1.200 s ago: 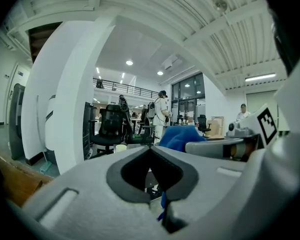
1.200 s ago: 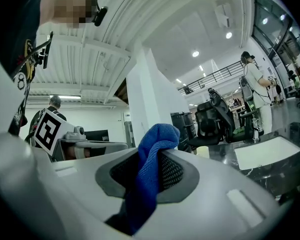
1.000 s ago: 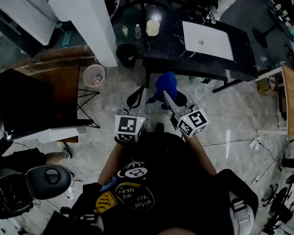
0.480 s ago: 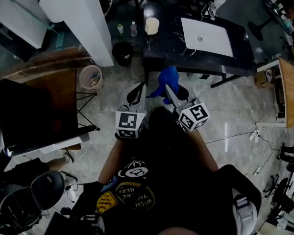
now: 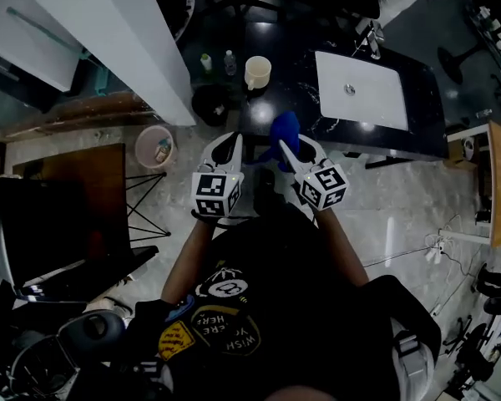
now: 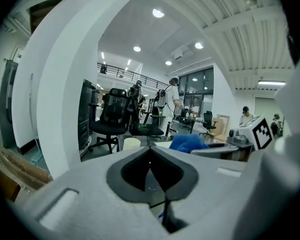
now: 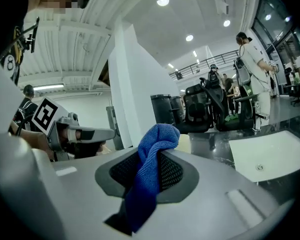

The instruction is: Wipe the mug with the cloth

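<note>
A cream mug stands on the black table, near its left end. My right gripper is shut on a blue cloth, which bunches above the jaws over the table's front edge. In the right gripper view the cloth hangs down between the pads and hides most of the mug. My left gripper is beside it on the left, shut and holding nothing. In the left gripper view the mug is straight ahead, and the cloth is to the right.
A white board lies on the table's right half. Two small bottles stand left of the mug. A black bin, a pink bucket and a white column are on the left. Office chairs and people are beyond.
The person has stepped towards the black table, so both grippers have moved from over the floor up to its front edge. The cloth stays in the right gripper.
</note>
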The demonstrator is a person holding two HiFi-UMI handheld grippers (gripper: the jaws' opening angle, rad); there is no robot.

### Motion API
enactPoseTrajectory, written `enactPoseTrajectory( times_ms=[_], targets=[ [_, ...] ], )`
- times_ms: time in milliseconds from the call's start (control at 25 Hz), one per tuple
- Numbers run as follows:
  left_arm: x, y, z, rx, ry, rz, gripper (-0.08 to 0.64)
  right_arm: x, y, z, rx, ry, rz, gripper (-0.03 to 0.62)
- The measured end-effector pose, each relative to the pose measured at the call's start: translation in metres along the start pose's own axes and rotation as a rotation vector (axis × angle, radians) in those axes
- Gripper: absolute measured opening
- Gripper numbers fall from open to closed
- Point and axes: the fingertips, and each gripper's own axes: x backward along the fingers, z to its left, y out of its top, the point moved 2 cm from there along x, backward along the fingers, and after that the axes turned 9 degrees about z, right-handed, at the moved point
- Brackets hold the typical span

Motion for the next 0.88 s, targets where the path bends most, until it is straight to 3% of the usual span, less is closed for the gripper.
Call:
enactPoseTrajectory(
  times_ms=[160, 280, 480, 600, 720, 880],
  targets=[
    [-0.063, 0.018, 0.014, 0.013, 0.005, 0.039, 0.005, -0.043, 0.004, -0.061, 0.018, 0.033, 0.103, 0.087],
    [-0.109, 0.014, 0.036, 0.006, 0.047, 0.119, 0.005, -0.079, 0.001, -0.100, 0.046, 0.050, 0.162, 0.087],
    [-0.172, 0.018, 0.082, 0.091, 0.064, 0.200, 0.005, -0.138, -0.022, -0.137, 0.122, 0.079, 0.398, 0.087],
    [-0.210, 0.042, 0.112, 0.089, 0.096, 0.198, 0.005, -0.160, 0.002, -0.148, 0.185, 0.055, 0.400, 0.087],
    [-0.247, 0.057, 0.128, 0.090, 0.058, 0.210, 0.005, -0.174, 0.029, -0.157, 0.197, 0.013, 0.417, 0.087],
    [-0.280, 0.055, 0.131, 0.182, -0.059, 0.252, 0.005, -0.191, 0.024, -0.164, 0.200, -0.011, 0.513, 0.087]
  ],
)
